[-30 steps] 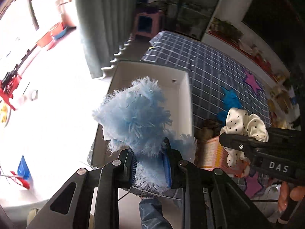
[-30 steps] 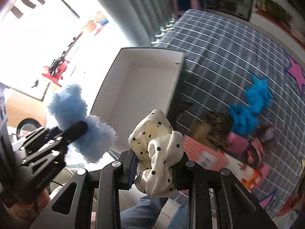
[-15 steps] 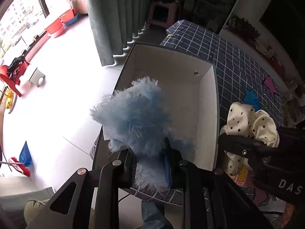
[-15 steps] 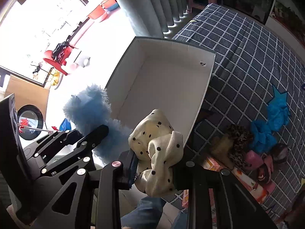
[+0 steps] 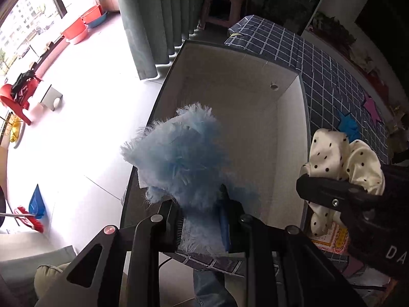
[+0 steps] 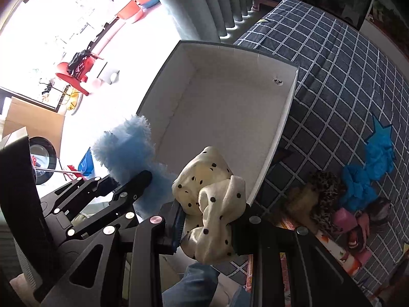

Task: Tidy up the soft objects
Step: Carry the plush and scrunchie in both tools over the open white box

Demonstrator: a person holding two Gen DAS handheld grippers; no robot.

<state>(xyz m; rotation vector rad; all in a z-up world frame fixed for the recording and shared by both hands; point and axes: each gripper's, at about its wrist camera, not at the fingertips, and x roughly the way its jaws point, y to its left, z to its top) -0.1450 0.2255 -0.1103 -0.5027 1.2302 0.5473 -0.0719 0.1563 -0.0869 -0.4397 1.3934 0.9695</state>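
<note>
The left gripper (image 5: 203, 227) is clamped on a fluffy blue scrunchie (image 5: 179, 158) — the fuzz is pinched right between the two fingers and most of it billows out past the tips, up and slightly to the left. It hangs over the near left corner of the white box (image 5: 288, 128), above the rim rather than down inside.

Over on the right, the right gripper (image 6: 207, 232) is squeezed shut on a cream scrunchie (image 6: 212, 204) with black dots. The fabric bulges out ahead of the fingertips and droops a little below them too, and it sits over the box's near edge, toward the right corner.

From the right wrist view the two claws are side by side, the blue fluff just left of the cream one, nearly touching. From the left wrist view the cream scrunchie shows at the right edge, beside the box's right wall.

The box rests on a dark checked cloth (image 6: 345, 76) — its inside is bare white card. To its right on the cloth lie a bright blue scrunchie (image 6: 368, 171), a leopard-print one (image 6: 324, 192) and a pink one (image 6: 345, 217), bunched together, well apart from both claws.
</note>
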